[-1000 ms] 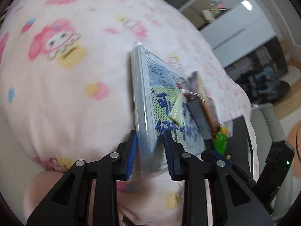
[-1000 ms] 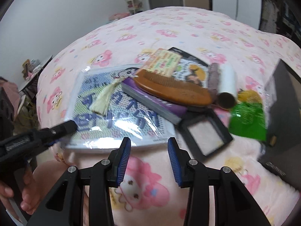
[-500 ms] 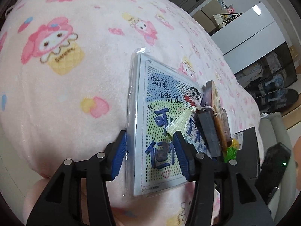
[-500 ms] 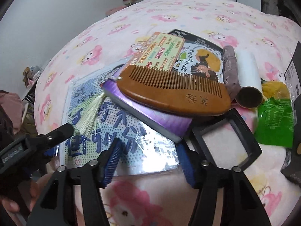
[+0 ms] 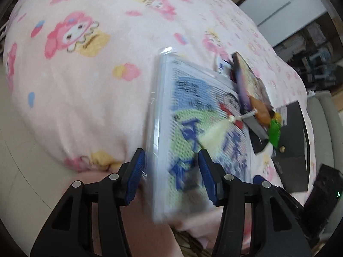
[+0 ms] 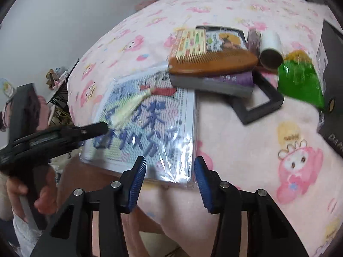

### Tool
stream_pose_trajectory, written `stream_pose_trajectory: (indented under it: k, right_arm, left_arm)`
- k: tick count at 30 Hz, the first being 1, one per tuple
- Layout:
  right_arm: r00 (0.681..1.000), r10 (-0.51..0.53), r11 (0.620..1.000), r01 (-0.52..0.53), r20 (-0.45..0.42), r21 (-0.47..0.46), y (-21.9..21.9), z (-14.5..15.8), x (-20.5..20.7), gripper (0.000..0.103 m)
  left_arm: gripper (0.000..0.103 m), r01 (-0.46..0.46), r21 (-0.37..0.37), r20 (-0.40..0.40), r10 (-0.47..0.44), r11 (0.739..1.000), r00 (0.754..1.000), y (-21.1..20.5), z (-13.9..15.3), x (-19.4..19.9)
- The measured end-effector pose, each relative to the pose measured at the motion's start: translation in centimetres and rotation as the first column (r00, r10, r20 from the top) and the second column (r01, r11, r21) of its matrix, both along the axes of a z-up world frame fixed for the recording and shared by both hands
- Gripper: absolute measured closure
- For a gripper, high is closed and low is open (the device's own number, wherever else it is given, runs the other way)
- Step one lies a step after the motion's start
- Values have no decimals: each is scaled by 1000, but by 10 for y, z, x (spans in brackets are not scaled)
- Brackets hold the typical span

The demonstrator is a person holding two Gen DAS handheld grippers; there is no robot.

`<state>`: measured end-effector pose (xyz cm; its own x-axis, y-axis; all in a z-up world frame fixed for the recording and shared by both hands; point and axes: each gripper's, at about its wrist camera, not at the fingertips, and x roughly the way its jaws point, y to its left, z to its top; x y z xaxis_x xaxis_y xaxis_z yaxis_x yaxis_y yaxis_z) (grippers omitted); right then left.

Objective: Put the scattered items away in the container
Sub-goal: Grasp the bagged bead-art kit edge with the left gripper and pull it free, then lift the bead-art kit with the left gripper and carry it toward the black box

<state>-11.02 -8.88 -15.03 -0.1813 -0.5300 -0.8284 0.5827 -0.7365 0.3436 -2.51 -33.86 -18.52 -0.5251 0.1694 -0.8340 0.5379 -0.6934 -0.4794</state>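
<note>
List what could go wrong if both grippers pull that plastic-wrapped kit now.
1. The comb and purple box rest on the kit's far end; pulling may spill them.
2. The kit overhangs the blanket edge and could slide off.
3. Both grippers are open; slick wrap may slip.

pink cartoon blanket (image 5: 90,90), pale wall (image 6: 64,21), white cabinet (image 5: 287,8)
</note>
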Motion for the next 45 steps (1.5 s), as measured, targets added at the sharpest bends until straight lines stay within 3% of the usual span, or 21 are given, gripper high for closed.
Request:
stream_pose_trajectory:
  k: [2,5,10,12,15,18,24,26,28,31,37,43,45]
  right_arm:
    - [999,-12,1000,12,-43,2,-6,0,-5,60]
    - [999,-9,1000,10,-36,25,-20,-11,-20,59]
    - [999,-45,998,45,-6,50,-29,-21,-30,55]
    - [999,-32,999,32,-5,43,-28,-17,-28,55]
    - [999,-29,1000,29,25,5,-21,-9,-25,55]
    - [998,-37,996,42,54,-78,-10,6,-16,56]
    - [996,-20,968,40,83,-248,6,40,-7,57]
    - [999,1,965,10,44,-263,5,53,1,58]
    - [1000,1,970,3,17,-243,2,52,3,58]
    - [998,-16,968,31,61,-249,16,41,3,58]
    - [995,-9,960,35,97,-277,41,41,17,58]
    - [999,-31,965,37,28,-258,57,61,25,58]
    - [997,-56,968,67,51,-243,64,51,21,58]
  left_arm:
    - [48,-20,38,-22,21,999,1000,-6,-5,-5]
    - [41,-13,60,-11,13,998,1000,-7,-9,-19]
    - [43,56,-18,8,-56,998,998,13,1,-22]
    - [45,66,6,-2,-66,998,998,13,6,-13]
    - [45,96,25,-50,-94,995,994,13,24,3]
    - [47,114,-33,-97,-116,993,988,26,55,15]
    - [65,175,-29,-192,-177,984,965,49,99,26]
    - [66,168,-91,-201,-183,982,962,61,107,27]
    - [67,162,-93,-182,-177,982,967,67,103,24]
    - [68,170,-86,-174,-183,982,968,74,94,27]
    - [75,237,-60,-229,-245,970,942,96,101,33]
    - [81,291,-191,-227,-331,937,916,136,112,21]
    - [85,292,-187,-182,-325,938,928,140,98,11]
